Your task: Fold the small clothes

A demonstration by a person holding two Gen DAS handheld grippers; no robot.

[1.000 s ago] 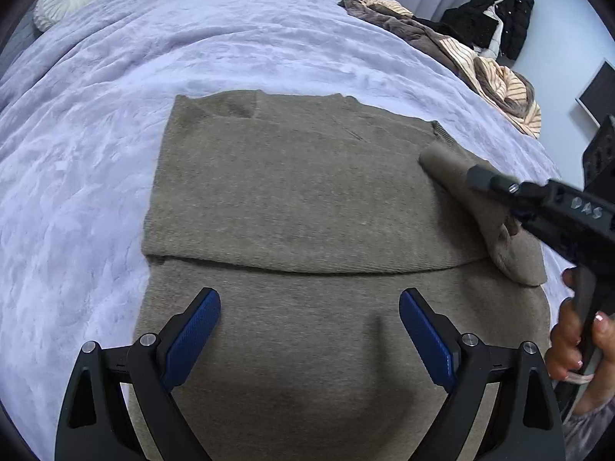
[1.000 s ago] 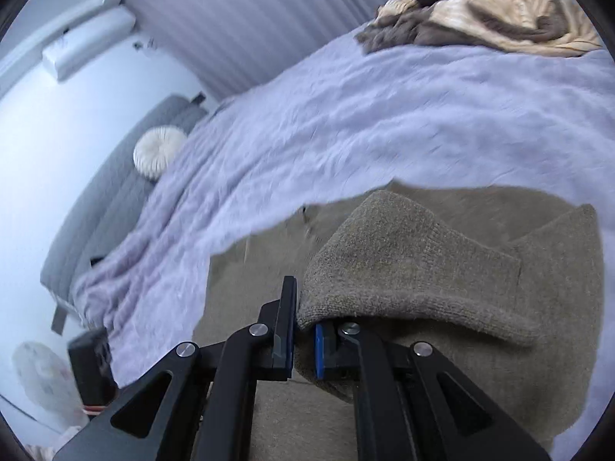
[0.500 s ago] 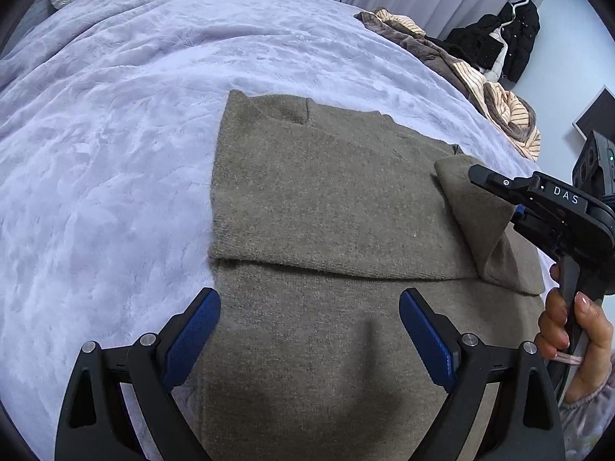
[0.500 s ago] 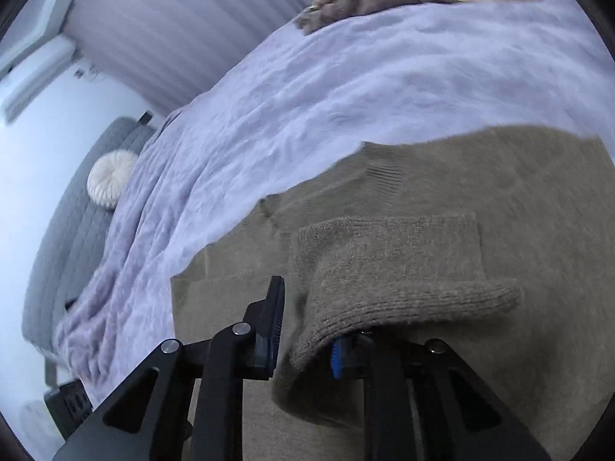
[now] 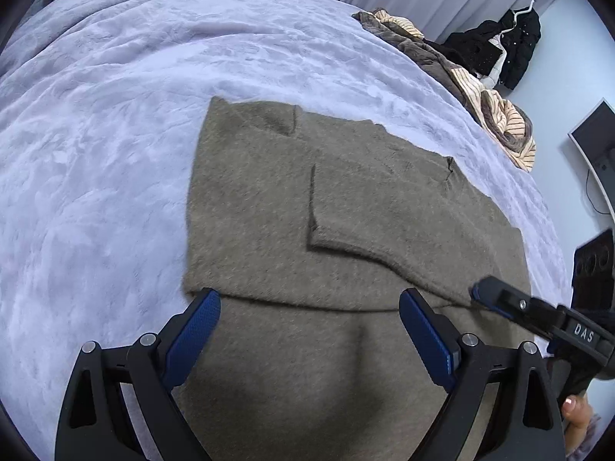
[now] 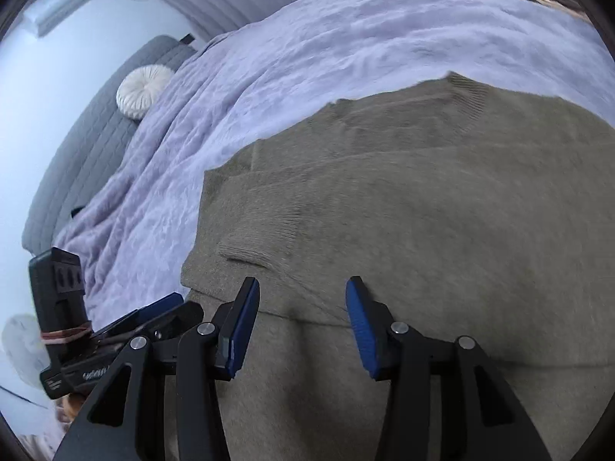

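While both tools hang over the bed (image 5: 115, 123), one olive-brown knit sweater (image 5: 346, 230) lies flat on the lavender plush bedspread, toward the near edge and somewhat toward the right side as the left wrist view shows it. Count: one sweater in work, two tools, one heap of other clothes (image 5: 480, 103) at the far right edge of the bed, one round white cushion (image 6: 144, 90) against the grey headboard at the far left corner.

Sweater condition: partly folded. One sleeve (image 5: 384, 211) is laid across the body, its cuff end square and flat, pointing toward the left side of the garment. A folded layer ends in a straight horizontal edge across the body just beyond the tool tips. The ribbed neckline (image 6: 467, 92) sits at the far edge in the right wrist view. The surface is fuzzy, even in colour, with a shallow crease near the hem between the left tool's fingers.

Left tool (image 5: 309, 334): jaws wide apart, blue pads clear of the fabric, nothing between them but the sweater lying below.

Right tool (image 6: 303, 322): jaws have just been opening and stand partly apart; the pads grip nothing, and the sweater's folded edge lies beneath them. A fingertip (image 5: 572, 407) of the person shows at its handle in the left wrist view.
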